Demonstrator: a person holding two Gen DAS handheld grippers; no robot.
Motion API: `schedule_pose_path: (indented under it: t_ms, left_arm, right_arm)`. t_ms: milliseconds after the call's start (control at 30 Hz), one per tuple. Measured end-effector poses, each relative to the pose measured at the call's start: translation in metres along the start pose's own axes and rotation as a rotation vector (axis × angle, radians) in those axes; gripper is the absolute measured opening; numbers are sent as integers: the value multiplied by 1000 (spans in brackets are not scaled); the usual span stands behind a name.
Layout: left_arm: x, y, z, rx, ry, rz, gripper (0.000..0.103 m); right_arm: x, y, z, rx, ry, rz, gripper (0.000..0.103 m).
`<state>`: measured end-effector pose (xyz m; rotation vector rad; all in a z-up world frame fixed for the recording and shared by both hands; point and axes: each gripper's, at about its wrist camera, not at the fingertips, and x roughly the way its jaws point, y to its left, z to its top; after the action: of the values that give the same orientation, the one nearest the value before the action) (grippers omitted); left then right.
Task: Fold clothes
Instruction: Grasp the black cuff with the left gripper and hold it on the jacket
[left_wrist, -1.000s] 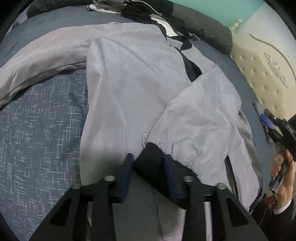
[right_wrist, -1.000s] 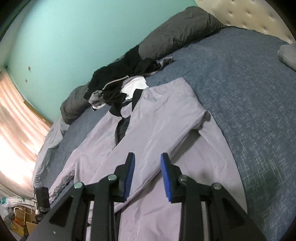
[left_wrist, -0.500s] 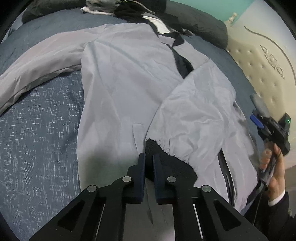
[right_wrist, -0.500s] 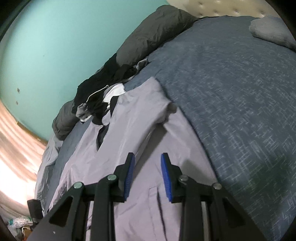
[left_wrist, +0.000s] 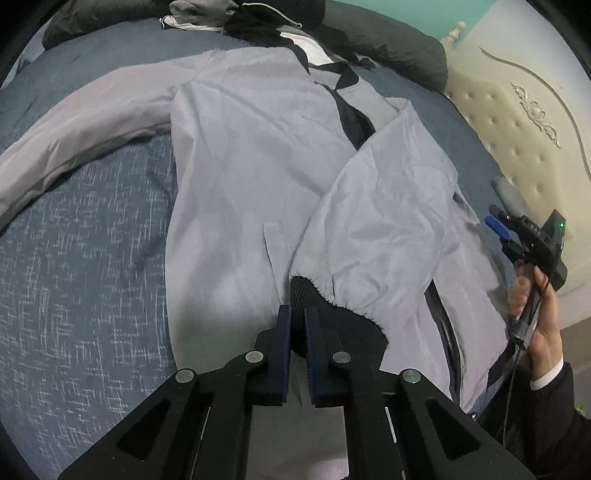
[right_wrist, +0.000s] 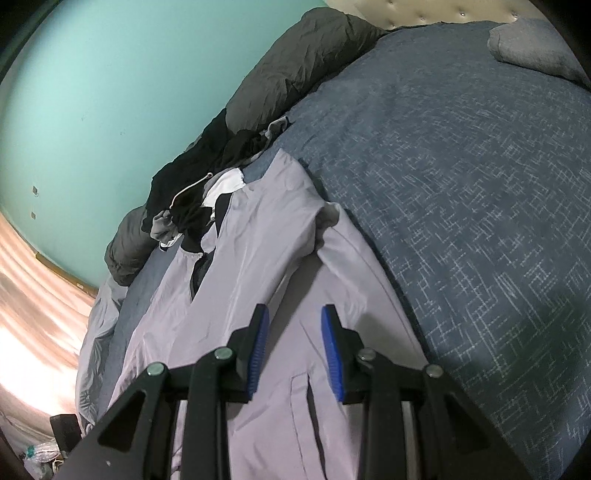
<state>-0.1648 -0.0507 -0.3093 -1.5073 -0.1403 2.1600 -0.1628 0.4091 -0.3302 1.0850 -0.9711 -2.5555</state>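
Observation:
A light grey jacket (left_wrist: 258, 155) with a black collar lies spread face up on the blue bedspread (left_wrist: 81, 258). One sleeve (left_wrist: 388, 221) is folded across the body, and my left gripper (left_wrist: 297, 321) is shut on that sleeve's black knit cuff (left_wrist: 332, 325). The other sleeve (left_wrist: 85, 125) stretches out to the left. My right gripper (right_wrist: 293, 321) hovers open above the jacket's (right_wrist: 258, 295) lower body, holding nothing. It also shows at the right edge of the left wrist view as the right gripper (left_wrist: 506, 232), held by a hand (left_wrist: 543, 317).
A heap of dark clothes (right_wrist: 199, 192) and grey pillows (right_wrist: 295, 74) lie at the head of the bed against a teal wall. A cream tufted headboard (left_wrist: 524, 122) stands at the right. A grey folded item (right_wrist: 532, 44) rests at the far bed corner.
My left gripper closed from open onto the black cuff and stays shut on it. The right gripper swung its view toward the bed's right side and remains open.

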Motion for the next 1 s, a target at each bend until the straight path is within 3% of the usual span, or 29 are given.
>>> schedule_pose_path:
  t_ms: [167, 567, 833, 1000]
  left_arm:
    - [5, -5, -3, -8, 19, -16, 7]
    - [32, -7, 4, 32, 77, 29, 9]
    - [12, -27, 13, 89, 3, 38, 11]
    - [-2, -27, 17, 67, -53, 29, 28]
  right_arm:
    - [2, 0, 0, 0, 7, 1, 29]
    - [3, -1, 1, -3, 10, 7, 30]
    - [2, -1, 3, -5, 7, 13, 30]
    - [3, -1, 5, -3, 13, 8, 30]
